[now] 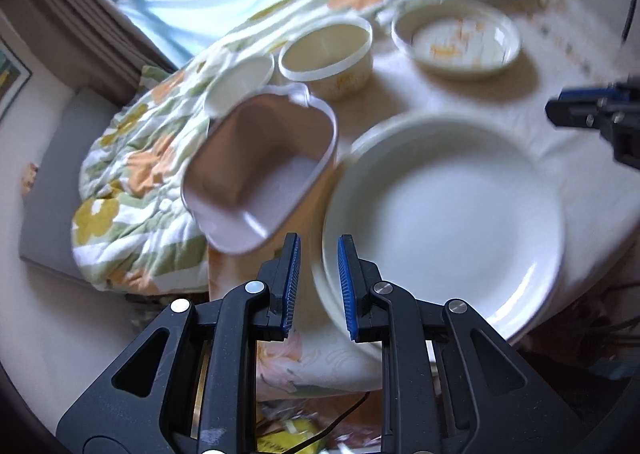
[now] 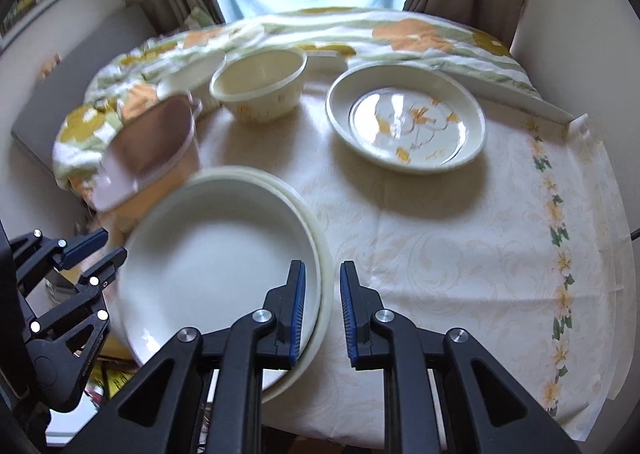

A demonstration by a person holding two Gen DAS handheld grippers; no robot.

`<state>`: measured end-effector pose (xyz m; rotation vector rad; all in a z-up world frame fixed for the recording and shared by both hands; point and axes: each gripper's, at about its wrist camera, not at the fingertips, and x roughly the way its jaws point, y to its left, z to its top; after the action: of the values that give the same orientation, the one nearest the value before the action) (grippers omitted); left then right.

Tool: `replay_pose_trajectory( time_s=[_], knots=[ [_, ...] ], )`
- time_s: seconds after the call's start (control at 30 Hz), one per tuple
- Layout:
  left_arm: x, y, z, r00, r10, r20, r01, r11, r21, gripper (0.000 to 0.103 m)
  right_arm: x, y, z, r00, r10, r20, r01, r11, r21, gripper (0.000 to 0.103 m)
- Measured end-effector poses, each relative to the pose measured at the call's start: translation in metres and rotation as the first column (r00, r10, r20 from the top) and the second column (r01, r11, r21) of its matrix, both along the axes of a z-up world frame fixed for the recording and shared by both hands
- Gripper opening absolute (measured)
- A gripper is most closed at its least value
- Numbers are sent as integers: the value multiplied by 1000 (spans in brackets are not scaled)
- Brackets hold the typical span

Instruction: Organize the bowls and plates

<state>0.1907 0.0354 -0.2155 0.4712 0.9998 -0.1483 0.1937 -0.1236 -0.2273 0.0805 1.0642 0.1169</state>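
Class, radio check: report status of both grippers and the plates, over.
Left gripper shut on white plates' rim; right gripper shut on opposite rim. Pink tub close beside plates.

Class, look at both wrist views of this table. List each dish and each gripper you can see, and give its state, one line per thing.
Plain white plates: two stacked, both grippers on the rim.
Floral plate: flat on tablecloth, empty.
Round floral bowl: upright, empty.
Pink rectangular container: tilted, open, empty.
Small white bowl: behind the pink container, partly hidden.
Left gripper: shut on the plates' rim.
Right gripper: shut on the plates' rim.
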Motion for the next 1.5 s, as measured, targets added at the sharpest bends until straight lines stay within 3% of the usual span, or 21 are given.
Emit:
replay_pose_trajectory(
  time_s=[0.07,0.1,0.13,0.17,0.2,0.23,0.27,0.47,0.67,0.73,0.93,1.07,1.23,1.3,1.33,1.4,1.5],
  knots=[
    [8,2,29,1000,-8,22,11,992,-127,22,-2,-17,22,998,-36,42,35,999,30,16],
    [13,0,43,999,-10,36,17,983,-183,38,-2,-29,35,996,-56,65,52,997,56,16],
    [17,-3,54,999,-8,52,19,974,-226,78,-1,-35,43,995,-65,80,59,996,71,18],
    [23,-6,65,997,-2,74,22,963,-269,96,1,-45,52,992,-80,98,72,994,80,36],
    [27,-8,75,995,-3,105,37,948,-317,103,4,-56,62,989,-97,113,88,993,82,55],
    [33,-12,80,994,-11,113,51,932,-358,102,9,-69,69,986,-108,124,96,991,95,96],
    [41,-17,82,995,-20,95,56,919,-390,102,12,-76,74,984,-113,135,99,989,110,103],
    [91,-49,62,998,29,-63,-57,863,-503,102,58,-138,81,984,-143,102,133,987,95,103],
    [136,-79,7,966,117,-231,-227,812,-538,96,119,-184,40,998,-65,-18,67,983,172,103],
    [151,-87,-15,950,152,-274,-280,804,-525,82,140,-189,19,999,-8,-50,18,981,192,102],
    [184,-101,-74,882,247,-400,-432,764,-480,51,189,-190,-43,979,126,-160,-84,965,247,78],
    [191,-107,-94,857,284,-430,-477,754,-453,44,206,-181,-66,957,223,-183,-170,949,267,57],
    [194,-110,-99,853,311,-420,-489,758,-432,38,217,-178,-77,949,274,-157,-225,935,273,51],
    [194,-112,-98,854,318,-411,-487,765,-421,35,219,-180,-76,948,286,-143,-238,930,281,42],
    [193,-113,-99,856,322,-406,-486,768,-416,30,220,-181,-77,945,294,-144,-244,925,291,32],
    [194,-114,-99,855,320,-408,-488,764,-422,18,220,-179,-80,941,306,-145,-255,921,294,27],
    [194,-114,-98,854,334,-398,-494,759,-423,18,222,-177,-82,934,327,-146,-276,917,289,13]
  ],
)
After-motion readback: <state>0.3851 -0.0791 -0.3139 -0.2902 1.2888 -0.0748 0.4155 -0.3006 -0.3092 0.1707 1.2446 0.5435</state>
